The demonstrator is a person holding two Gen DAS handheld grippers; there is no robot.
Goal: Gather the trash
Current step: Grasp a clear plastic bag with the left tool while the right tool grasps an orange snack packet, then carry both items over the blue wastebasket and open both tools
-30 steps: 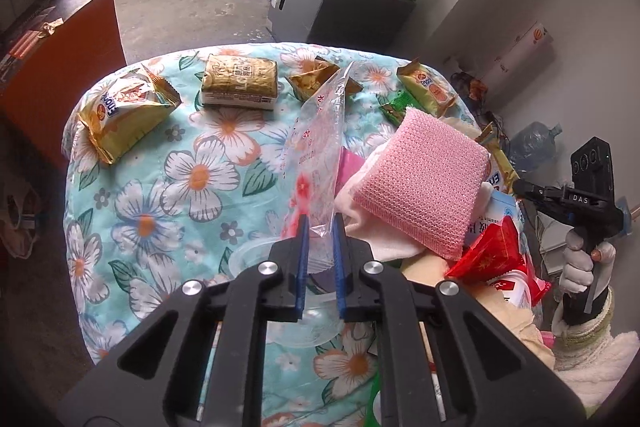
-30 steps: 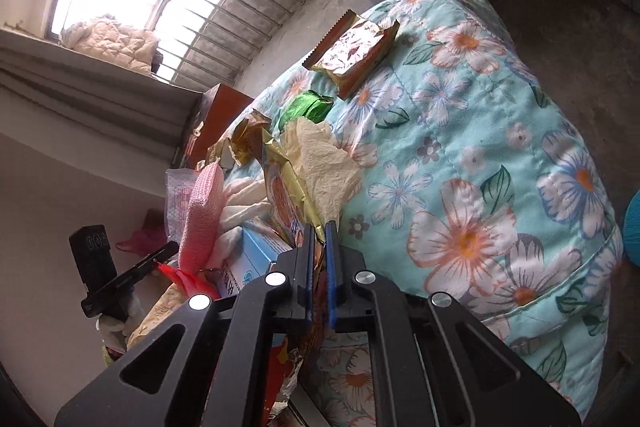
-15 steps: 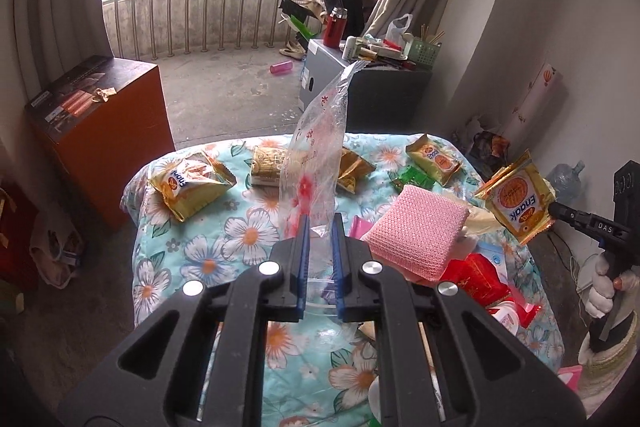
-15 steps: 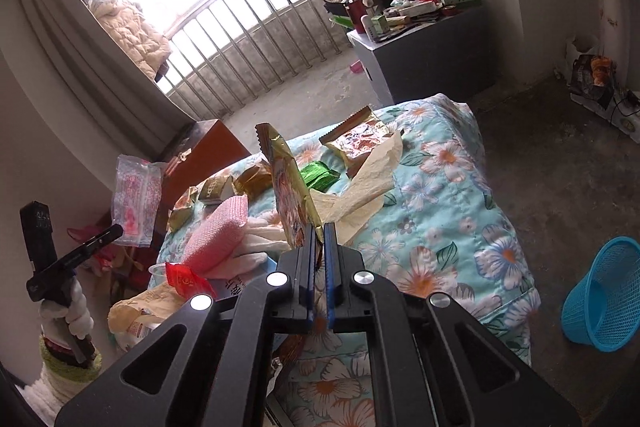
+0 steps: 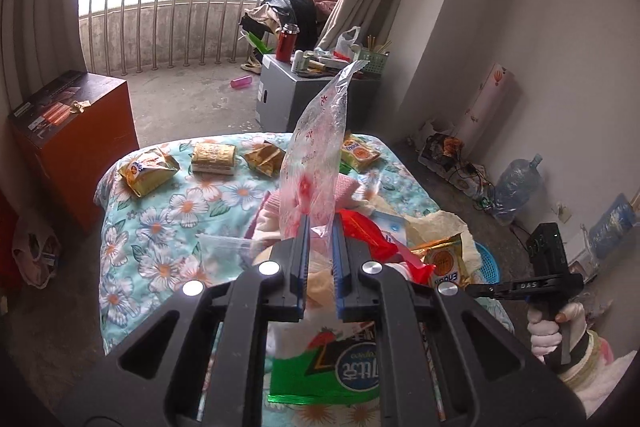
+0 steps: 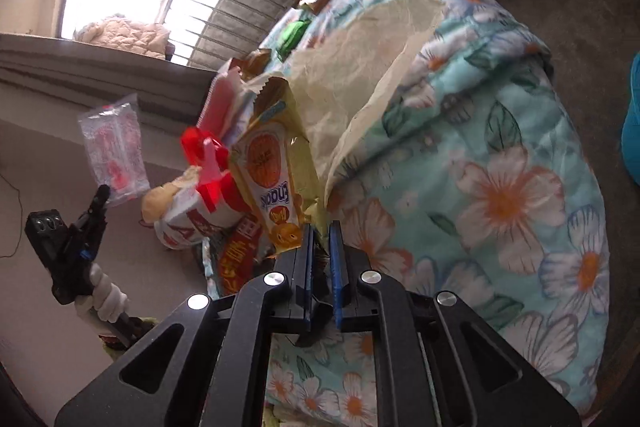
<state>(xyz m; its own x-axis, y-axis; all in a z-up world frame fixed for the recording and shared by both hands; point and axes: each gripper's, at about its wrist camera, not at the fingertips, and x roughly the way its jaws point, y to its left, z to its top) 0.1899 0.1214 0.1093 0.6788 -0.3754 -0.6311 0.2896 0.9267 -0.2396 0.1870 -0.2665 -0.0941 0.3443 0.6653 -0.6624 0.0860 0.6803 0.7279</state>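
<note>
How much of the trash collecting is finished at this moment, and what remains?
Done: nothing visibly binned; the blue basket sits on the floor. In hand: left tongs grip a clear plastic bag; right tongs are opening beside a yellow snack wrapper. Left: three wrappers on the far cloth, plus the near pile.

"Enaak" on yellow snack packet (image 6: 269, 183); "DAS" on right tongs (image 5: 472, 287).

We see our left gripper (image 5: 320, 223) pinching a clear plastic bag (image 5: 316, 163) upright, above a floral-cloth table (image 5: 160, 227), 4 snack packets beyond.
</note>
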